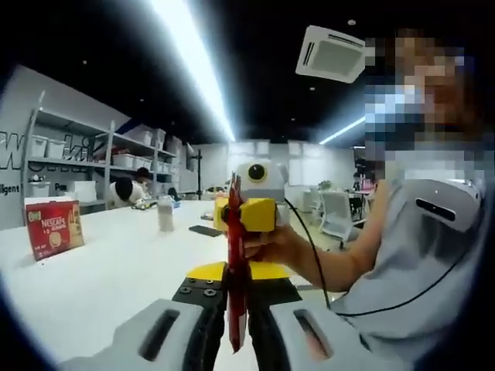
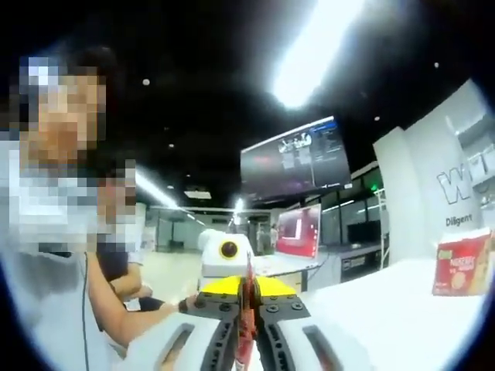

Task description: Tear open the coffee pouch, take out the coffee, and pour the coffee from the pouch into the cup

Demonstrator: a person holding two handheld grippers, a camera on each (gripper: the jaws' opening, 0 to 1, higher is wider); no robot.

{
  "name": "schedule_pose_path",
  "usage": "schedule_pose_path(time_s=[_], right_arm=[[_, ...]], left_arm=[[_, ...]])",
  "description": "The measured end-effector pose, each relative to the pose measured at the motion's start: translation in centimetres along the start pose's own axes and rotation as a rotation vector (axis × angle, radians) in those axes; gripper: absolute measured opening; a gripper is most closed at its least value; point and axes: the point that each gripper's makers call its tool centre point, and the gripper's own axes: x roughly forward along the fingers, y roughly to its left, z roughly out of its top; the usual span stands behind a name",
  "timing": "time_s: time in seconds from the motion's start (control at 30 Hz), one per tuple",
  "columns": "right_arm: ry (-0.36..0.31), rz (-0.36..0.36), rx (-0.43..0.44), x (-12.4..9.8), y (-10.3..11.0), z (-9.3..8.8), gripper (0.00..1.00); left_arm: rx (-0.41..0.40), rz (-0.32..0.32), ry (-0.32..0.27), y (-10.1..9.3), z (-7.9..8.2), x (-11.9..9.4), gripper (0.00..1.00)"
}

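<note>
A thin red coffee pouch (image 1: pixel 235 255) stands upright and edge-on in the left gripper view. My left gripper (image 1: pixel 237 297) is shut on its lower part. My right gripper (image 1: pixel 244 216), yellow and held by a hand (image 1: pixel 272 246), is clamped on the pouch's upper end. In the right gripper view the same red pouch (image 2: pixel 247 309) runs between the closed jaws of my right gripper (image 2: pixel 247 303). Both grippers hold the pouch above the white table (image 1: pixel 116 270). A pale cup (image 1: pixel 165 214) stands further back on that table.
A red Nescafe box (image 1: pixel 54 229) (image 2: pixel 462 263) stands on the table, and a dark phone (image 1: pixel 206 230) lies near the cup. Shelves with bins (image 1: pixel 73 151) line the wall. A seated person (image 1: pixel 128 189) is behind. Monitors (image 2: pixel 298 232) stand beyond.
</note>
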Motion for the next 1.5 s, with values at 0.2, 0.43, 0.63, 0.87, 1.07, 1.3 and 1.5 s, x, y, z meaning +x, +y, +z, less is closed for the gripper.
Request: schedule_pose_path(time_s=[0.2,0.43,0.63,0.87,1.07,1.3,1.5], right_arm=[[0.018,0.001,0.024,-0.3,-0.1,-0.2,0.09],[0.040,0.008,0.032,-0.2,0.1,-0.5,0.08],[0.041,0.000,0.051,-0.2,0.4,-0.5,0.06],[0.054,-0.018,0.076,-0.1,0.2,-0.7,0.03],[0.048,-0.047,0.080,-0.3,-0.1,-0.8,0.02],[0.025,-0.013,0.076,0.0,0.4,0.3,0.06],[0.032,0.014,0.020,-0.2,0.6,0.9,0.19]], left_arm=[[0.010,0.024,0.042,0.4,-0.7,-0.2,0.11],[-0.003,0.019,0.052,0.0,-0.4,-0.2,0.10],[0.001,0.012,0.033,-0.1,-0.4,-0.1,0.11],[0.008,0.013,0.027,0.1,-0.4,0.0,0.14],[0.035,0.006,0.014,0.1,-0.4,0.1,0.16],[0.053,-0.004,0.064,0.1,-1.8,0.7,0.12],[0.027,0.022,0.039,0.7,-1.2,0.8,0.11]])
